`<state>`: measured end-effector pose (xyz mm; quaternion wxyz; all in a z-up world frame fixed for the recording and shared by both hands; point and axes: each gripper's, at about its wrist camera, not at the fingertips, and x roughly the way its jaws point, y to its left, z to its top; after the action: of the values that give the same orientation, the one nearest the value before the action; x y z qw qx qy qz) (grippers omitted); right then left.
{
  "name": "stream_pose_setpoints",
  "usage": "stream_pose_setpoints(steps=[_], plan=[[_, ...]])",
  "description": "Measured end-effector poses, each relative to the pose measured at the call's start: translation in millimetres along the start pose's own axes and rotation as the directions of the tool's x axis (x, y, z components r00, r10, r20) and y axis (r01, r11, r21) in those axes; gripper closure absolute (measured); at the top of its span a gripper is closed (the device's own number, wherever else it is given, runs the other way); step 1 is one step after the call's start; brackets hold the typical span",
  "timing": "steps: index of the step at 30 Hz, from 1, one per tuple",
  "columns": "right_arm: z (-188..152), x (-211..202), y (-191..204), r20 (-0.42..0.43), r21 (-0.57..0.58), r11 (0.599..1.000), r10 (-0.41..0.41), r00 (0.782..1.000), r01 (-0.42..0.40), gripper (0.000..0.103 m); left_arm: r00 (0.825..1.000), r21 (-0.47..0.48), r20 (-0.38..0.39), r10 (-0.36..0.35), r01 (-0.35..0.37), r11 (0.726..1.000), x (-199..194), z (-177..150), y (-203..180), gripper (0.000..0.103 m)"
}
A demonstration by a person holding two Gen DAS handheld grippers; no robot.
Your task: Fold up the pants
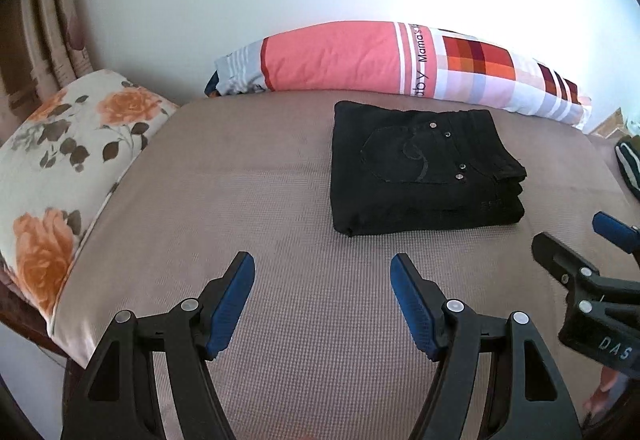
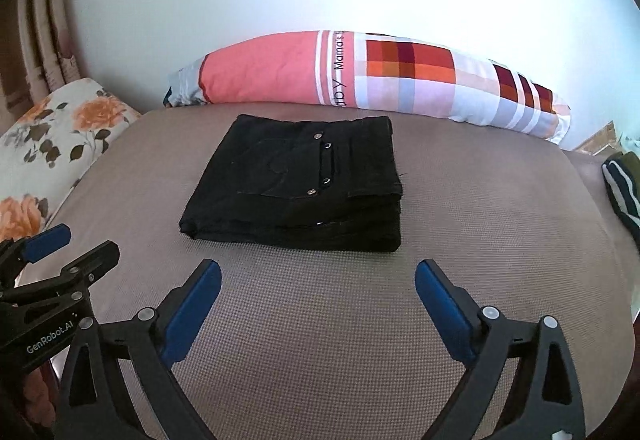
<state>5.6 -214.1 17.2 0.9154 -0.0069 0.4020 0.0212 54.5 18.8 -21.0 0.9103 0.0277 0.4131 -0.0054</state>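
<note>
Nearest, the left gripper [image 1: 322, 272] and the right gripper [image 2: 318, 278], black-framed with blue pads, both hang with jaws apart and empty over the grey-brown woven bed cover [image 2: 320, 340]; just beyond them the black denim pants [image 2: 296, 188] lie as a compact stacked rectangle, back pocket up, touched by neither. Behind, a long pink-and-checked bolster pillow [image 2: 360, 80] lines the wall; folding looks finished, so next calls only for backing away without nudging the stack.
</note>
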Motion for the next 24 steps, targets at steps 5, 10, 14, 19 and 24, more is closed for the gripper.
stream_pose_setpoints(steps=[5, 10, 14, 19, 24], plan=[[-5.5, -2.4, 5.5, -0.002, -0.005, 1.0, -0.004, 1.0, 0.004, 0.006, 1.0, -0.008, -0.005, -0.001, 0.001, 1.0, -1.4, -5.1, 1.1, 0.032], [-7.2, -0.8, 6.1, -0.011, -0.001, 1.0, 0.005, 1.0, -0.005, 0.005, 1.0, -0.018, -0.008, 0.0, 0.0, 1.0, -0.3, -6.7, 1.5, 0.032], [-8.6, -0.5, 6.1, -0.025, 0.008, 1.0, 0.011, 1.0, -0.01, 0.005, 1.0, -0.01, -0.01, 0.005, -0.005, 1.0, 0.4, -6.4, 0.7, 0.032], [-9.7, 0.6, 8.1, -0.029, 0.0, 1.0, 0.006, 1.0, -0.006, 0.005, 1.0, -0.011, -0.017, 0.008, -0.008, 1.0, 2.8, -6.8, 1.2, 0.032], [-10.9, 3.1, 8.6, -0.042, -0.004, 1.0, 0.002, 0.999, -0.002, 0.005, 1.0, -0.008, -0.027, 0.012, -0.012, 1.0, 7.1, -6.2, 2.5, 0.032]])
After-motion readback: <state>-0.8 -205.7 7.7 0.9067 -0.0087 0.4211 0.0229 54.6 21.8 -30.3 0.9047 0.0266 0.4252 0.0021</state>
